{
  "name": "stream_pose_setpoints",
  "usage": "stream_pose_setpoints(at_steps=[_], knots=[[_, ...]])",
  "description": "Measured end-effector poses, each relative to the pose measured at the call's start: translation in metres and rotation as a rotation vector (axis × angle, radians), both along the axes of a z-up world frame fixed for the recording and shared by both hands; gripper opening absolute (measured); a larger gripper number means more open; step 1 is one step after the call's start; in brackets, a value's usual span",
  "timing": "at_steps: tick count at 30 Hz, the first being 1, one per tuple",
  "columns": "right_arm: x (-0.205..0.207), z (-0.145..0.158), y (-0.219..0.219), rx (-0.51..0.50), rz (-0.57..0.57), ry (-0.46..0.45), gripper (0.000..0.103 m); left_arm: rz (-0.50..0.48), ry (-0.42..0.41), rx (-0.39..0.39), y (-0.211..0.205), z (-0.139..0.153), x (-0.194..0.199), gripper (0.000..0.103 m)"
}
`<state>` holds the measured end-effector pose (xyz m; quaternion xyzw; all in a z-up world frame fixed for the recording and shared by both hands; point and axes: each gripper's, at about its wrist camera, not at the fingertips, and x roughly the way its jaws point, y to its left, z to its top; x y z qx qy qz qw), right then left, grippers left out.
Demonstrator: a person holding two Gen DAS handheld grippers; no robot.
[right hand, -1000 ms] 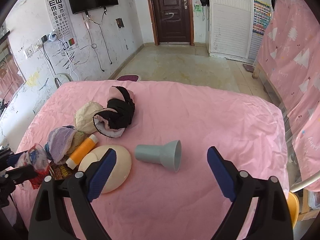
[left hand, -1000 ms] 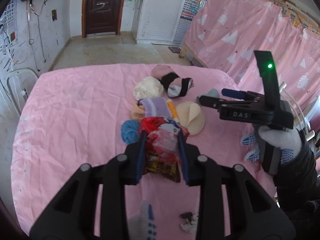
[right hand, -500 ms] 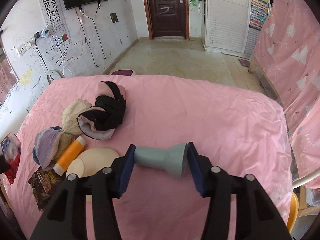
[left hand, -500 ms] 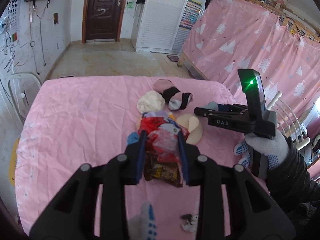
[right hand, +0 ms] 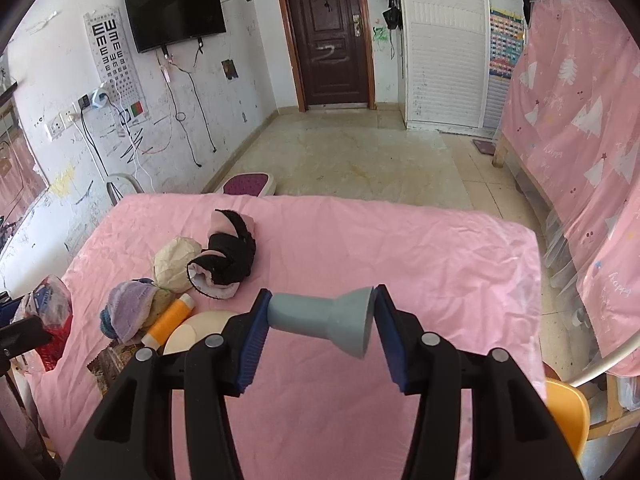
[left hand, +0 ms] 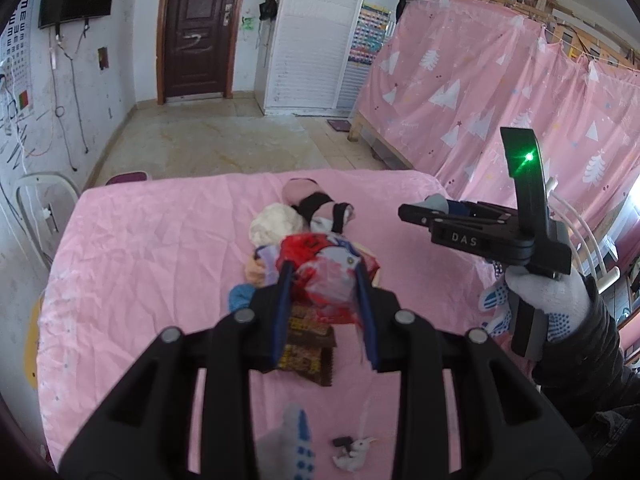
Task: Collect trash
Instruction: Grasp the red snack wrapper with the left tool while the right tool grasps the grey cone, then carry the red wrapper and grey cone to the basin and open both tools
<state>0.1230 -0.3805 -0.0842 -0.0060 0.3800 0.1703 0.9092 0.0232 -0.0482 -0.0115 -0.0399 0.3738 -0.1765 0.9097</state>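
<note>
Left gripper [left hand: 326, 300] is clenched on a crumpled red-and-clear plastic bag [left hand: 328, 276], pinched between the two blue pads, the bag bulging ahead of and above the fingertips. A dark brown snack wrapper [left hand: 308, 354] is seen just below the jaws, behind the left pad; whether it is gripped or lying flat on the pink sheet [left hand: 152, 248] cannot be told. Ahead of the left jaws, a cream sock ball [left hand: 276, 222] and a pink-and-black sock bundle [left hand: 320, 206] are seen on the sheet; to their right the right gripper is held up in a white dotted glove [left hand: 548, 300] (green LED lit). Right gripper [right hand: 320, 316] is closed on a grey funnel-shaped plastic piece [right hand: 320, 320], clamped end to end: narrow end against the left pad, flared end against the right pad, raised above the sheet. Left of and just beyond the right jaws, an orange bottle with a white cap [right hand: 170, 318], a lilac sock roll [right hand: 130, 310] and a cream disc [right hand: 200, 330] are clustered together. The bag is also visible at the far left of the right wrist view.
</note>
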Motion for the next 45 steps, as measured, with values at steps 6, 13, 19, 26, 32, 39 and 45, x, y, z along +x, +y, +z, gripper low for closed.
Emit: stream_pose_setpoints(at_steps=[6, 13, 19, 26, 32, 39, 45], knots=[[-0.013, 0.007, -0.033, 0.022, -0.035, -0.025, 0.042, -0.031, -0.012, 0.020, -0.026, 0.006, -0.001, 0.029], [-0.030, 0.013, -0.078, 0.043, -0.091, -0.053, 0.042, -0.064, -0.027, 0.048, -0.058, 0.011, -0.004, 0.029], [-0.048, 0.012, -0.121, 0.064, -0.150, -0.069, 0.042, -0.093, -0.032, 0.063, -0.087, 0.015, -0.002, 0.029], [-0.069, 0.009, -0.172, 0.086, -0.228, -0.083, 0.042, -0.159, -0.036, 0.090, -0.133, 0.018, 0.002, 0.029], [-0.083, 0.000, -0.210, 0.104, -0.273, -0.083, 0.042, -0.226, -0.034, 0.101, -0.180, 0.021, 0.009, 0.029], [-0.095, -0.021, -0.250, 0.122, -0.314, -0.053, 0.042, -0.314, -0.029, 0.116, -0.243, 0.017, 0.014, 0.029], [-0.104, -0.041, -0.273, 0.142, -0.347, -0.030, 0.042, -0.404, 0.003, 0.123, -0.294, 0.003, 0.018, 0.029]])
